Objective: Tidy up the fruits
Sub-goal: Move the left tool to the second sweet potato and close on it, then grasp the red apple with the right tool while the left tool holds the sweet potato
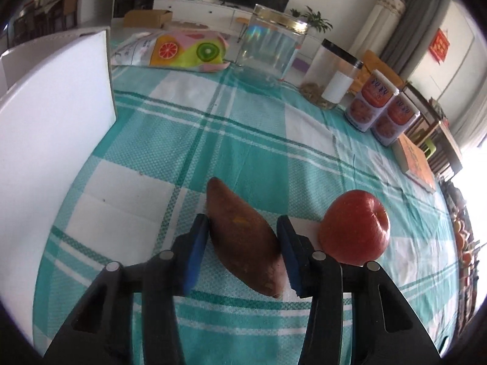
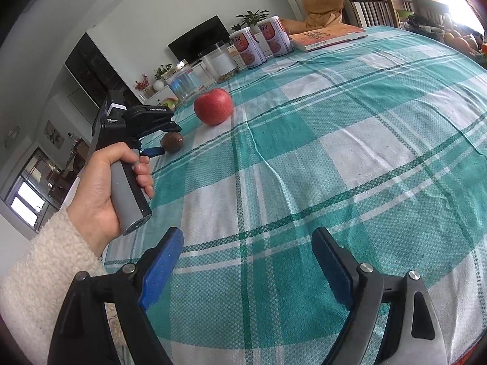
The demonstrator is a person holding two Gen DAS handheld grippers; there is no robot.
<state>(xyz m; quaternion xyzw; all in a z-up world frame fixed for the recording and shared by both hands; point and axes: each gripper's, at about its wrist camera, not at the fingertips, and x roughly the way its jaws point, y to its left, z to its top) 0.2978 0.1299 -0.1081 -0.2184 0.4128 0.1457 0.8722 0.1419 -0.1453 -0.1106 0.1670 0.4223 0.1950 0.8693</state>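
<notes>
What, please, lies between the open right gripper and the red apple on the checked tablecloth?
Only bare teal-and-white checked tablecloth lies between the right gripper and the round red apple, as the right wrist view shows.

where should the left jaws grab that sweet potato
Across its fat middle, coming from its near end along its length. The sweet potato lies flat on the tablecloth, tapered at both ends, so the tips would likely slip. The left gripper already straddles its widest part, jaws on either side; the apple sits clear to the right.
</notes>
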